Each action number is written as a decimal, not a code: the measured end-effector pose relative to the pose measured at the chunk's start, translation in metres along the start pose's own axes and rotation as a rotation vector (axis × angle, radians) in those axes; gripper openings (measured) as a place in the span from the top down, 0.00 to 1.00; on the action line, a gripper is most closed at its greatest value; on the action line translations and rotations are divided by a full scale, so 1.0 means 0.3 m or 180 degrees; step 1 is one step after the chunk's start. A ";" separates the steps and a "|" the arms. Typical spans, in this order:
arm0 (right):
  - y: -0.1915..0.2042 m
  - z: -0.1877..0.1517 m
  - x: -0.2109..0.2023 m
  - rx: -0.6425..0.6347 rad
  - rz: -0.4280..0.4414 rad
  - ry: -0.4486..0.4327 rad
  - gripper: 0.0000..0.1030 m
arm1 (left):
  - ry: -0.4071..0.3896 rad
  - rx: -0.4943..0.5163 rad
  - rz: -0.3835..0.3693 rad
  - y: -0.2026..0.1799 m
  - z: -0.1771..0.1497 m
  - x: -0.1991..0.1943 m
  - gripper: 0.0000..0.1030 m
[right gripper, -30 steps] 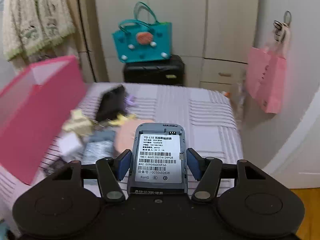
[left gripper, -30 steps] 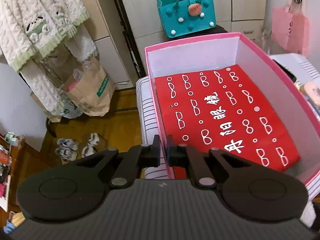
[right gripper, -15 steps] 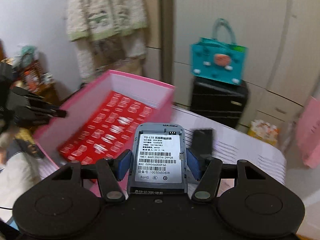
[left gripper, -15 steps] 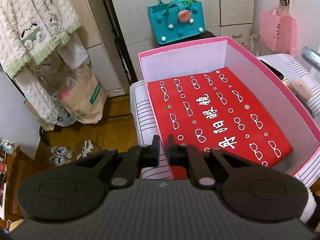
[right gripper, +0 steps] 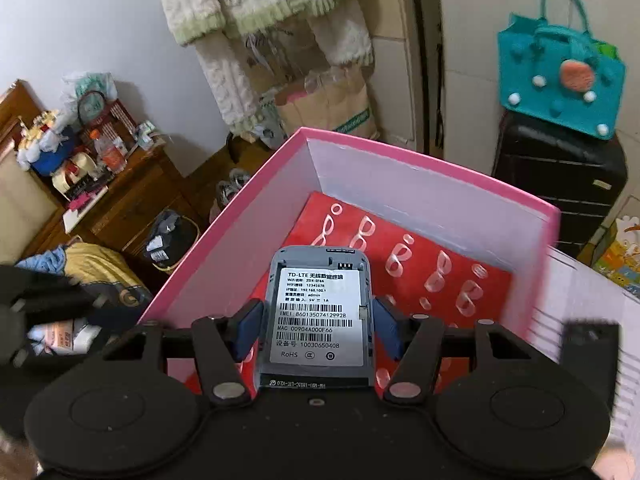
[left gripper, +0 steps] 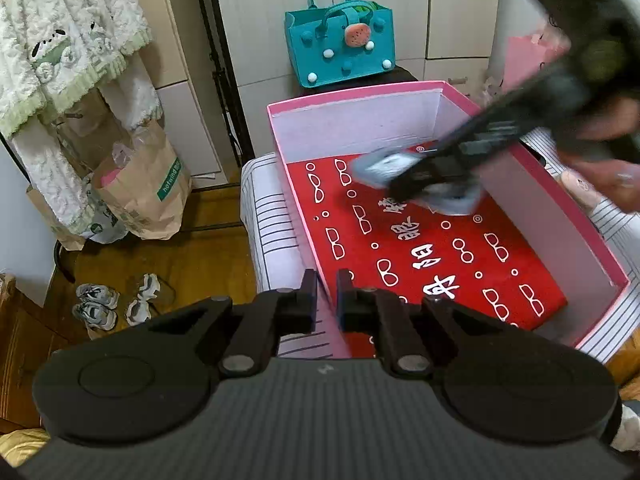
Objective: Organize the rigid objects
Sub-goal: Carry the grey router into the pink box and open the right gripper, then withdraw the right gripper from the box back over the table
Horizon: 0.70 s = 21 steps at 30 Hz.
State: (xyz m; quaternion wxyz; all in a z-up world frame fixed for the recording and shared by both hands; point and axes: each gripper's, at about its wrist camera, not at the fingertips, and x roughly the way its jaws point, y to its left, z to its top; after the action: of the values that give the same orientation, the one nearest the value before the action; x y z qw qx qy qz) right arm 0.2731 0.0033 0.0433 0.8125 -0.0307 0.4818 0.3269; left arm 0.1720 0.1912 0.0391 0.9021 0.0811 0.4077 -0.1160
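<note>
Right gripper (right gripper: 318, 330) clamps flat grey device (right gripper: 319, 316) over pink box (right gripper: 432, 184).

The right gripper (left gripper: 436, 172) and its grey device (left gripper: 380, 168) blur in the left wrist view

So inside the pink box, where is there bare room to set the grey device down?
Nearly the whole red sheet lining the pink box is bare, from the near corner up to the back wall. Only the far right is crowded, where the right hand-held gripper holds the grey device.
</note>
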 end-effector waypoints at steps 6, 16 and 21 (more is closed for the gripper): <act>0.006 0.059 0.196 -0.0144 -0.0141 0.0322 0.37 | 0.0142 -0.0034 -0.0038 0.006 0.020 0.007 0.92; 0.032 0.058 0.236 -0.0398 -0.0379 0.0211 0.32 | 0.0233 -0.0145 0.0055 -0.008 0.026 0.020 0.92; 0.013 0.025 -0.007 -0.0261 -0.0190 -0.0168 0.26 | 0.0378 -0.0140 0.0057 -0.015 0.037 0.035 0.91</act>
State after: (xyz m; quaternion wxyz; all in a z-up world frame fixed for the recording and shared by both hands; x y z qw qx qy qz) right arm 0.2760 0.0080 0.0499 0.8324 -0.0697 0.4452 0.3226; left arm 0.1855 0.1827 0.0382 0.8788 0.0716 0.4623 -0.0939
